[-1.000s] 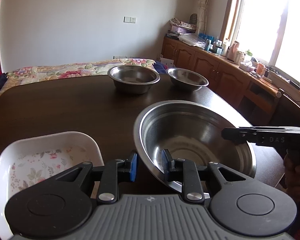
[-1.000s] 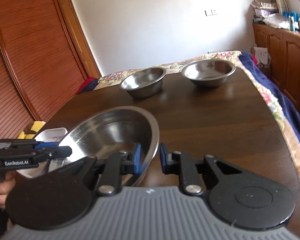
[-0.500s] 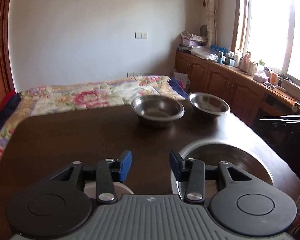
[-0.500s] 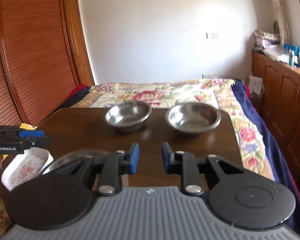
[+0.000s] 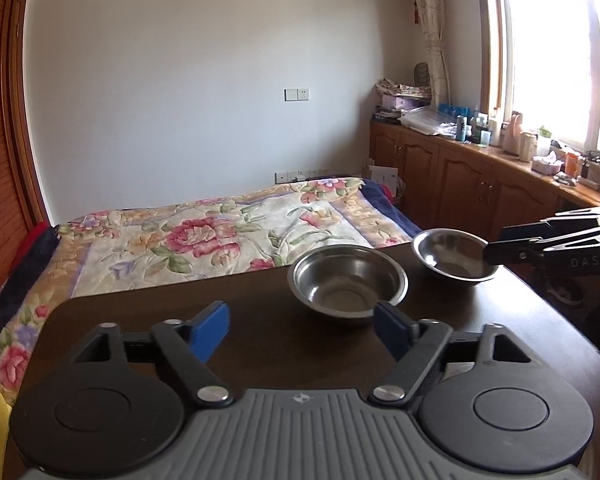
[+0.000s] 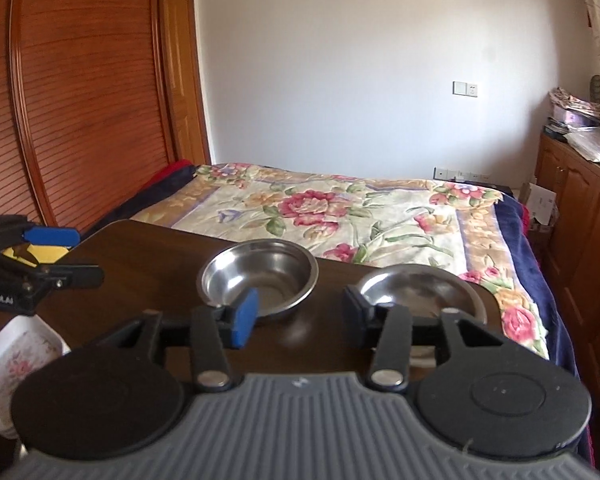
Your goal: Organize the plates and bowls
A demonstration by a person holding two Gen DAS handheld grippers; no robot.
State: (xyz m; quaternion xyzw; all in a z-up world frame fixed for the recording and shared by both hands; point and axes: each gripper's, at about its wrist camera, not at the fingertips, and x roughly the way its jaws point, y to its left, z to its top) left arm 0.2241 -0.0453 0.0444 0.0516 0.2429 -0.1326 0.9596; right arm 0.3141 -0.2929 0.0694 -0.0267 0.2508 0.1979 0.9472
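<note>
Both my tools, left tool [image 5: 302,330] and right tool [image 6: 296,316], are lifted back now, spread wide, holding nothing; the big bowl's dropped out of view, probably below frame.

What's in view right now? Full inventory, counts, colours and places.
Steel bowls: 2, silver, far end of table; left bowl, right bowl, apart.
White dish: 1, white with floral print, near left table edge.
Table: 1, dark brown wood.
Bed: 1, floral cover, beyond the table.
Cabinets: brown wood, right wall under the window, top cluttered with bottles and boxes.
Sliding door: brown slatted wood, left.
Left gripper: black with blue pads, open, empty.
Right gripper: black with blue pads, open, empty.
</note>
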